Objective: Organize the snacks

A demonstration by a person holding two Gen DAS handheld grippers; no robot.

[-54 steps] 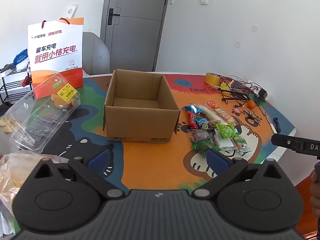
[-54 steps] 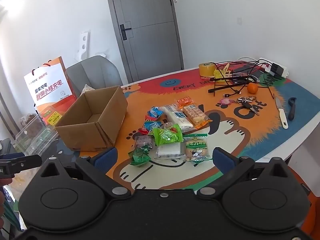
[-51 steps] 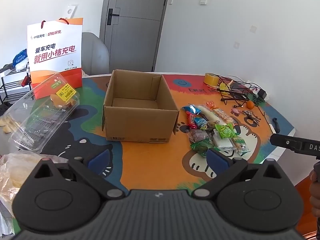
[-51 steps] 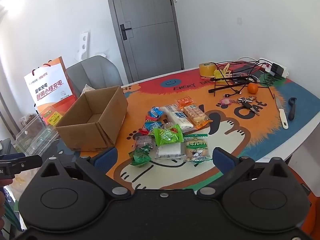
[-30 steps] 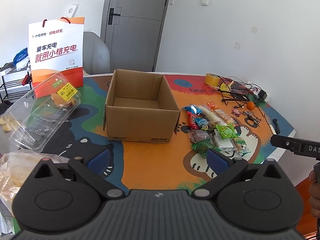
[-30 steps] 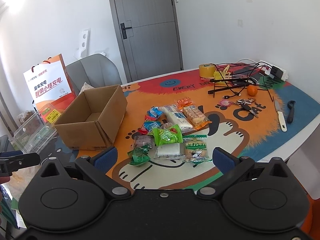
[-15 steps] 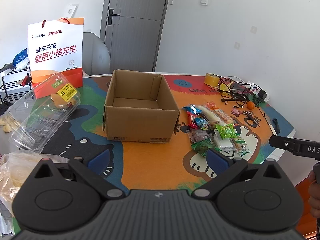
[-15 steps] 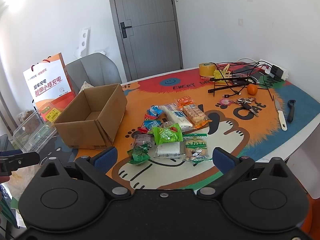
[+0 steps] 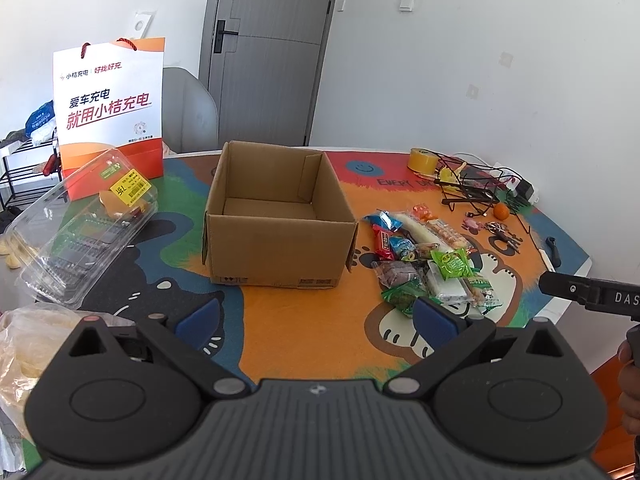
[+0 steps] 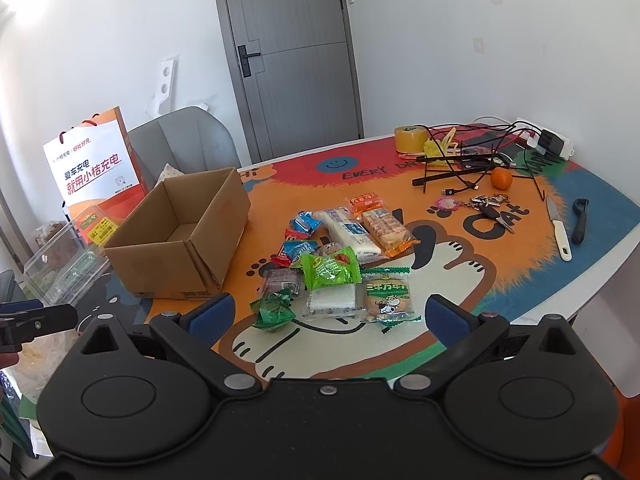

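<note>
- Landmark: box (image 9: 280,216), open, empty, upright on the table (image 9: 288,332).
- Far left of box: bag of pale food (image 9: 28,340) at table edge.
- Left of box: clear clamshell (image 9: 80,232) with yellow label, lid shut; apart from box.
- Behind-left of box: orange-white paper bag (image 9: 110,108), upright, just behind the clamshell.
- Behind box: grey chair (image 10: 180,144), grey door (image 10: 296,52).
- Left gripper (image 9: 320,316): fingers spread wide, nothing between them; hovers in front of box, low over table.
- Right of box: snacks (image 10: 340,264) in a loose pile on table, near box, not in it. Green packet (image 10: 330,270) mid-pile; dark green one (image 10: 274,310) nearest camera; long white pack (image 10: 350,232) at the back.
- Right gripper (image 10: 326,314): fingers spread wide, holding nothing; hovers at near edge of snack pile.
- Further right of box: tape roll (image 10: 408,138), cable tangle (image 10: 464,160), orange (image 10: 501,179), keys (image 10: 486,206).
- Far right of box: knife (image 10: 558,226) and black peeler (image 10: 579,220), side by side near table edge.
</note>
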